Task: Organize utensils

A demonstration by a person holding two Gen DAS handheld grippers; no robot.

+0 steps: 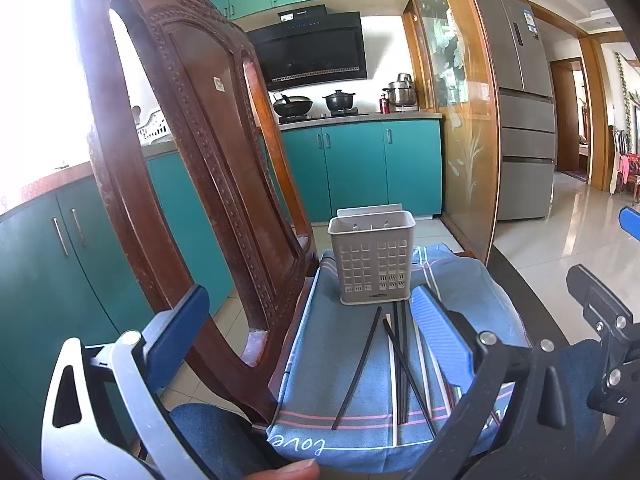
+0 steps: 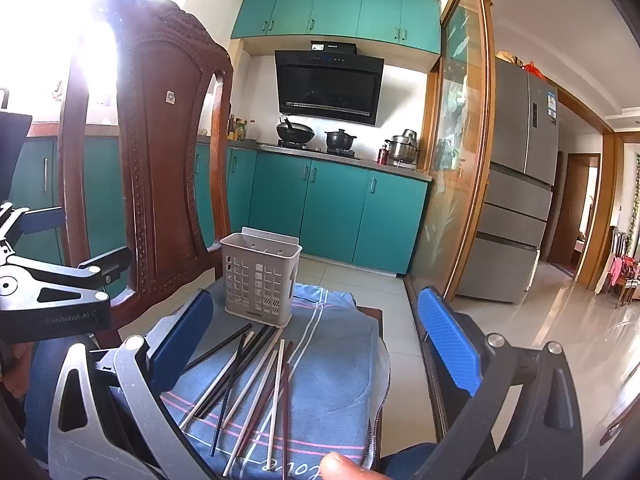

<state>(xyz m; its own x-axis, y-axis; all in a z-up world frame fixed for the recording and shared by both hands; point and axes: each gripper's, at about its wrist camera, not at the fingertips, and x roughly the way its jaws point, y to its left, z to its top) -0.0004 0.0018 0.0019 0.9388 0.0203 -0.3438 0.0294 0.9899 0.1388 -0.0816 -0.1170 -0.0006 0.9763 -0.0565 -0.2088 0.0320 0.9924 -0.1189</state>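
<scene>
Left gripper (image 1: 308,336) – jaws apart, holding nothing. Chair back (image 1: 192,160) bounds the left edge. Grey holder (image 2: 260,280) stands upright at the blue towel's (image 2: 340,380) far edge; chopsticks (image 2: 248,380) lie loose before it. Right gripper (image 2: 316,344) – jaws apart.

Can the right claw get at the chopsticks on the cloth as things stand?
Probably yes. The right claw is open and empty, and the chopsticks lie loose on the blue cloth directly ahead of it, nothing covering them. The holder stands behind, clear of the path.

grey perforated holder (image 2: 260,279) upright, empty; black, white, maroon chopsticks (image 2: 256,376) scattered flat just before it.
</scene>
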